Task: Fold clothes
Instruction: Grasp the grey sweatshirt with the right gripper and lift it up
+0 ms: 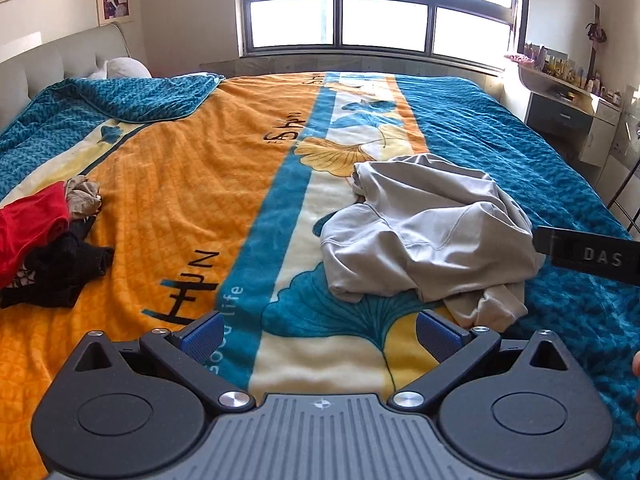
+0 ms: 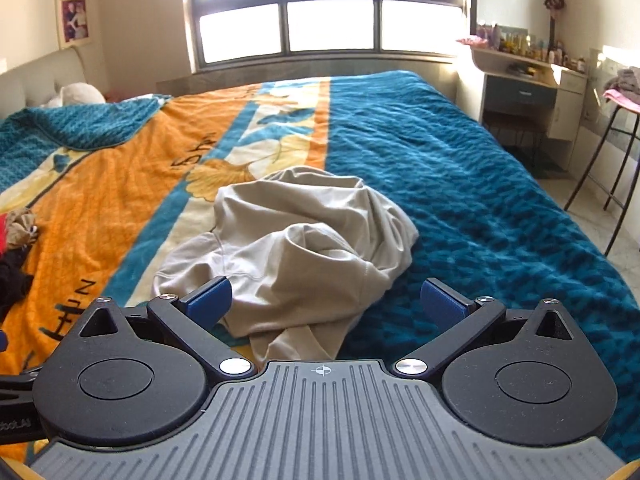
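Left gripper (image 1: 319,338): held low over the bed, pointing toward the window, jaws spread wide, nothing between the blue pads (image 1: 204,334). A fingertip shows at the right edge of the left wrist view, at about 4 o'clock.

Right gripper (image 2: 325,304): also low and level, aimed the same way, jaws wide apart and empty. Its left pad (image 2: 210,300) overlaps the near edge of the garment in view; contact cannot be told.

Beige sweatshirt (image 1: 424,232): crumpled in a heap on the blanket (image 1: 172,184), lying over the cream and teal stripes. From the left gripper it sits ahead at about 1 o'clock, near but apart. From the right gripper it lies dead ahead at 12 o'clock, its lowest fold (image 2: 296,340) running down between the jaws to the gripper body.

Part of the right gripper, a black bar marked "DAS" (image 1: 592,256), enters the left view at 3 o'clock, just beside the sweatshirt's right side.

Pile of clothes (image 1: 44,236), red, black and tan, at 9 o'clock, well apart from the sweatshirt.
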The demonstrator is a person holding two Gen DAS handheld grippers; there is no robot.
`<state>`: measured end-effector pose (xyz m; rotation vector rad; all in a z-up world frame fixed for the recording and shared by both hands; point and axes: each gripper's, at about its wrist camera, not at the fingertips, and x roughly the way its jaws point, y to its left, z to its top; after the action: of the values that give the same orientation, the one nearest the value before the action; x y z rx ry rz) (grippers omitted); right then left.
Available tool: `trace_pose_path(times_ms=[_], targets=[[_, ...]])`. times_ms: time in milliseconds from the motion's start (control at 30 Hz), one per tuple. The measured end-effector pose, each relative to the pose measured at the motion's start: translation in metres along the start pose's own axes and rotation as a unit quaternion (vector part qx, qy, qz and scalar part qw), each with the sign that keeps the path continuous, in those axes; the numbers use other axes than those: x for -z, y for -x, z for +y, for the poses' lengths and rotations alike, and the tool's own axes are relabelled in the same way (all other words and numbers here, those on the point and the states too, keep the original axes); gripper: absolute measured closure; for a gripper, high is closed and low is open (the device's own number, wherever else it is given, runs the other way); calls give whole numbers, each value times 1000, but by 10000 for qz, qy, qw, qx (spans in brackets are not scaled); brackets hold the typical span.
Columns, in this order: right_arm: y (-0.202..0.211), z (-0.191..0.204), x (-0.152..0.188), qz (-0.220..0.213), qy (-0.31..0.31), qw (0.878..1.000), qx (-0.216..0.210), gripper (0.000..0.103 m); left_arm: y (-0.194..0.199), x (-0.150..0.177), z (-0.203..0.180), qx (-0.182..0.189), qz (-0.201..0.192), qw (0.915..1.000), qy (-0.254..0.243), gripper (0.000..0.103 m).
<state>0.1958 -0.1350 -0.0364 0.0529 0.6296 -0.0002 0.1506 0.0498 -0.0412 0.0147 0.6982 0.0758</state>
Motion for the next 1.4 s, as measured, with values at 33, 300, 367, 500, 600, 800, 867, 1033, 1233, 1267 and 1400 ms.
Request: trace_pose_path(times_ms=[33,300,367,500,600,800,867,1033,1233,1267,1400], targets=[[-15,1,0,44,27,10000,-76,0,-6,-1,-1,-55,4,10000,-8,1],[-112,20,3,467,681,9964,211,20,-39,-4,6,-202,236,9992,270,1],[-126,21,4,686,776,9942,279,30,-39,-1,8,-182,242,9990,339,1],[-121,16,5,870,584,9945,-3,96,-33,3,11,-172,315,9987,350,1],[-91,16,-9,762,248,9954,-526,97,-15,5,16,-190,268,9988,357,1],[26,24,-97,-544,-752,9711,-2197,98,50,-5,39,-204,-177,9985,480,1],[77,10,-124,-1208,-1364,9469,-2649,98,80,-9,47,-268,-471,9977,397,1],[177,-59,-118,-1724,-2690,9200,-2269,97,142,-11,57,-254,-889,9956,-162,1],[226,-102,-27,-721,-2258,9653,-1095,61,200,11,61,526,-540,9929,-923,1],[234,-106,-12,-629,-2103,9707,-973,54,203,15,59,585,-449,9928,-947,1],[244,-110,44,-111,-1766,9808,-816,45,193,43,40,792,-164,9916,-1011,1]])
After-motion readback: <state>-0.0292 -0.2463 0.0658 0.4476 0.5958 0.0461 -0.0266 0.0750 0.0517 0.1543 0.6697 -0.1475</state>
